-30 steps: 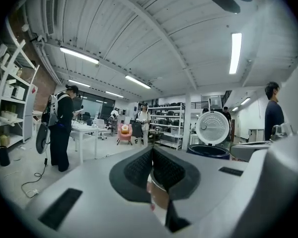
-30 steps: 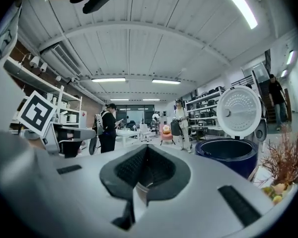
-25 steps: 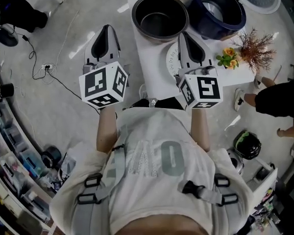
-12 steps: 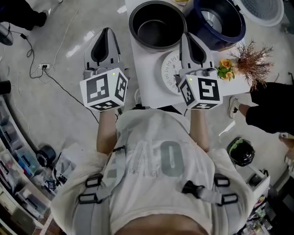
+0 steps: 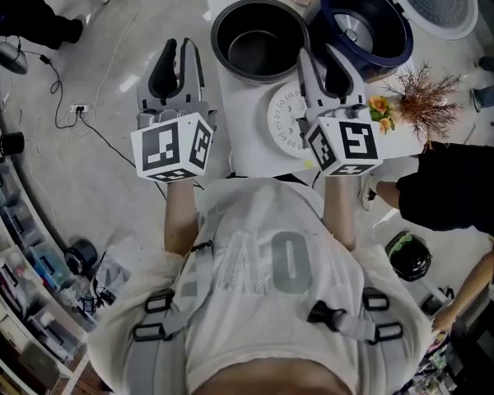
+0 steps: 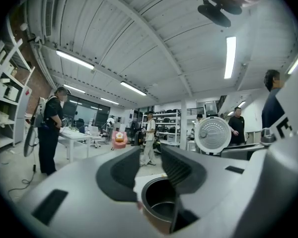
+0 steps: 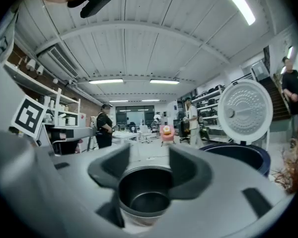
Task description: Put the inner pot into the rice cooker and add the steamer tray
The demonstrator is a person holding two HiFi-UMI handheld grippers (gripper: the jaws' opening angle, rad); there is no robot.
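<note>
Left claw (image 5: 179,49) and right claw (image 5: 319,60) are just opening slightly, gripping nothing, while the inner pot (image 5: 259,52) is sitting on the white surface (image 5: 247,142) beside the rice cooker (image 5: 361,23), likely awaiting pickup.

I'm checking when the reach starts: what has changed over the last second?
The jaws of the left gripper and the right gripper were together and have just been opening; they now stand apart, gripping nothing. Both hands shifted only slightly by the table. The inner pot, rice cooker and steamer tray stayed where they were, untouched.
</note>
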